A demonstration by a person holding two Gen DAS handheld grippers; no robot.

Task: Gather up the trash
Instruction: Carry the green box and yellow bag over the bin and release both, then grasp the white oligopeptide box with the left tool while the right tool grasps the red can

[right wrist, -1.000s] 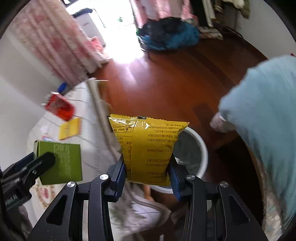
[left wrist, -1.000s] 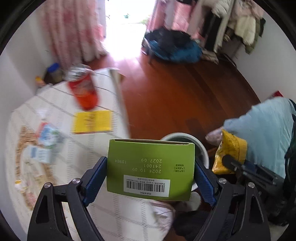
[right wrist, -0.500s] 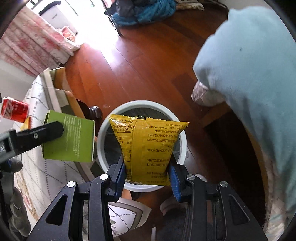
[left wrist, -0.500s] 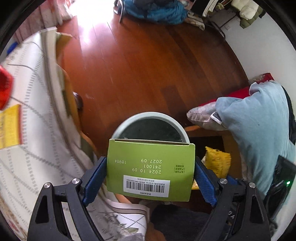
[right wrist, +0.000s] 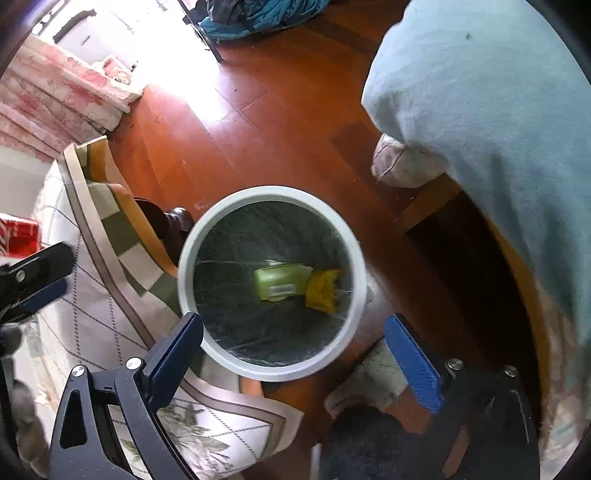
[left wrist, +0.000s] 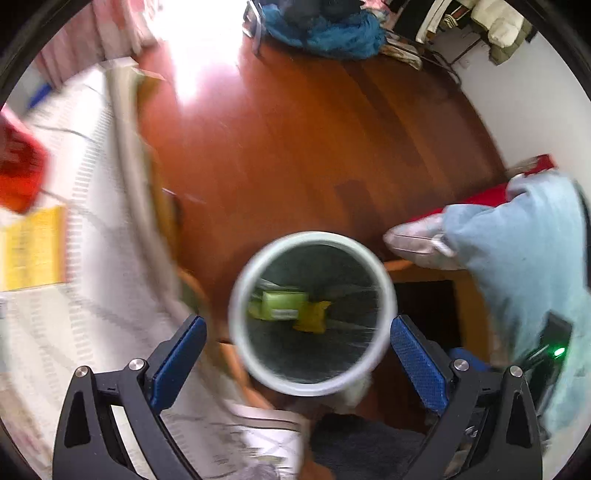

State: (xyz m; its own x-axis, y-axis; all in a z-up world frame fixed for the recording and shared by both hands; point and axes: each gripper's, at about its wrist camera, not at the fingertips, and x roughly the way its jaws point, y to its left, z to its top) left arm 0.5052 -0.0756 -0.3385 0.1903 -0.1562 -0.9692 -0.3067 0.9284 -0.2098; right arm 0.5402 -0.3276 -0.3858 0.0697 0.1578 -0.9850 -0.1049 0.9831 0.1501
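Observation:
A white round trash bin [left wrist: 240, 291] [right wrist: 184, 273] with a dark liner stands on the wood floor beside the table. A green box [left wrist: 282, 306] [right wrist: 280, 282] and a yellow snack bag [left wrist: 312, 317] [right wrist: 323, 290] lie at its bottom. My left gripper [left wrist: 297, 354] is open and empty, above the bin. My right gripper [right wrist: 293, 350] is open and empty, above the bin's near rim. The left gripper also shows at the left edge of the right wrist view [right wrist: 33, 280].
The table with a white patterned cloth [left wrist: 92, 295] [right wrist: 92, 314] is at the left. It holds a red can [left wrist: 18, 173] [right wrist: 18, 236] and a yellow packet [left wrist: 33, 251]. A person in light blue [left wrist: 524, 277] [right wrist: 498, 129] stands at the right. A blue heap [left wrist: 325, 29] lies far back.
Both grippers have opened over the bin. The green box and the yellow bag have dropped from them into the bin.

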